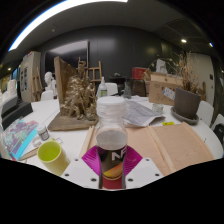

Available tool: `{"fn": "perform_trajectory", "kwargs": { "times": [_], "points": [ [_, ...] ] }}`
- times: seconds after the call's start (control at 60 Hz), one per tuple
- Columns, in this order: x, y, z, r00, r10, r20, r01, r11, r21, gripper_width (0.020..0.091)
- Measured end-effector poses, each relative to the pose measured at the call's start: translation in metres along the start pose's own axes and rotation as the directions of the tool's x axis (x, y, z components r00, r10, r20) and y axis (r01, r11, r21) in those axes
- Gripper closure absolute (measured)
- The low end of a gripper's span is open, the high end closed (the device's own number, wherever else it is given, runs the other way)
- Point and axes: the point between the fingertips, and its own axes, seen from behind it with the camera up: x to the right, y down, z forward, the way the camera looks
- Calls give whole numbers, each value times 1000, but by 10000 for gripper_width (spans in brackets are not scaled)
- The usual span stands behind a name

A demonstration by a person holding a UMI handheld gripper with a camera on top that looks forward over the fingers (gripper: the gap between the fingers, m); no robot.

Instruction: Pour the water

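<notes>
A clear bottle (112,135) with a white cap and a dark label, orange and red at its base, stands upright between my fingers. My gripper (112,165) is shut on the bottle, with the magenta pads (91,160) pressing its lower sides from left and right. A small yellow-green cup (50,152) sits on the white table (60,175), to the left of the left finger and apart from the bottle. I cannot tell whether the bottle's base touches the table.
A wooden sculpture (74,100) stands beyond the bottle on the left. Loose papers (142,112) lie behind it, and a dark plant pot (186,102) stands at the right. A colourful packet (22,136) lies far left. Light wooden boards (172,145) cover the table on the right.
</notes>
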Motion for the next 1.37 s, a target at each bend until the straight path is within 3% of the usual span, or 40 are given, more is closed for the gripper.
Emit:
{"fn": "perform_trajectory", "kwargs": {
  "times": [0.1,0.133,0.3,0.333,0.4,0.45,0.5,0.9,1.0,1.367],
  "points": [
    [5,16,3,1000,2,-12,-2,1000,-27,851],
    [6,15,2,1000,9,-13,-9,1000,0,833],
    [8,21,-1,999,19,-43,-20,1000,-24,663],
    [8,27,-2,998,19,-52,-22,998,-58,567],
    [6,28,-10,998,23,-51,-27,996,-84,229],
    [6,25,-22,998,25,-58,-30,996,-88,280],
    [6,20,-38,997,26,-72,-33,996,-88,240],
    [-52,-13,-248,992,-28,-123,13,993,-121,243],
    [-68,-17,-292,988,-74,-136,61,993,-97,246],
    [-100,-6,-364,982,-114,-150,102,991,-85,248]
  ]
}}
